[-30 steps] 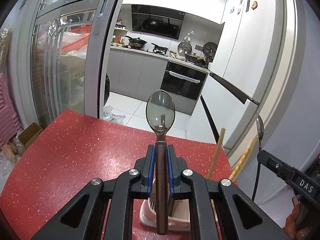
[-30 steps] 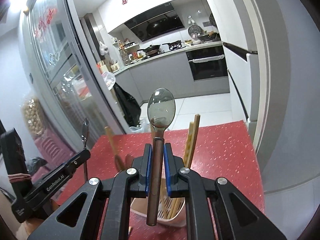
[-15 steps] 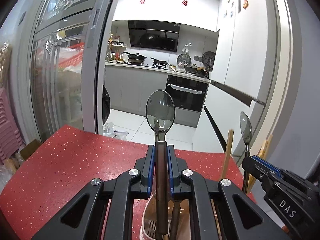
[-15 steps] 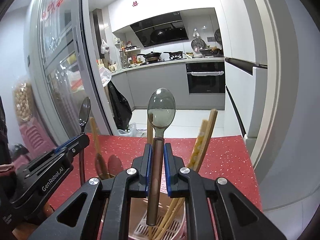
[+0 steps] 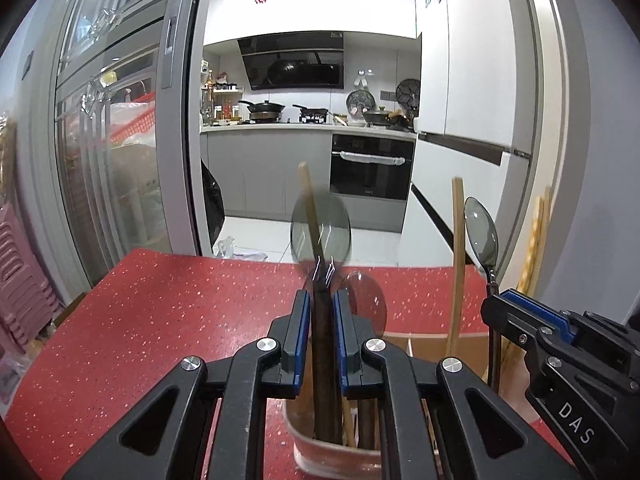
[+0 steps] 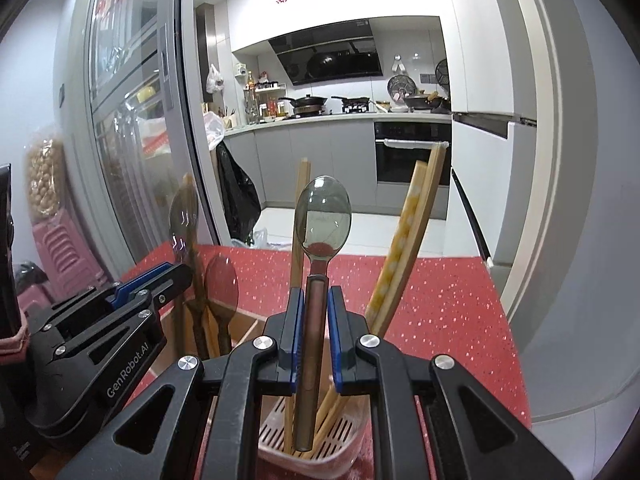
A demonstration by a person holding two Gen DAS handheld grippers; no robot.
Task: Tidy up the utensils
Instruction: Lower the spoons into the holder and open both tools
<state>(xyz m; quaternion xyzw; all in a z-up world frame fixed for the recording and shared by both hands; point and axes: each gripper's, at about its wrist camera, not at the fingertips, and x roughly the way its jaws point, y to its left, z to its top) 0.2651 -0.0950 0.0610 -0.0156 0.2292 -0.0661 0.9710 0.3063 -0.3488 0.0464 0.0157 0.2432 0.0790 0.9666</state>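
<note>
A home kitchen: upper centre, a black slanted range hood [image 5: 295, 60] hangs over dark pans on a hob [image 5: 264, 109], with a black built-in oven [image 5: 372, 166] beneath grey cabinets' worktop.

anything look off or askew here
Nothing stands out. Each gripper holds a spoon upright, handle down: left gripper, right gripper. Chopsticks lean in the pink holder, as expected. No spills show on the red table.

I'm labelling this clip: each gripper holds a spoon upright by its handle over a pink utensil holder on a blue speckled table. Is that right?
One detail is wrong: the table is red with light speckles, not blue, as the right wrist view shows. The rest stands: the right gripper holds a spoon upright by its handle over the pink utensil holder, and the left gripper grips its own spoon.
</note>
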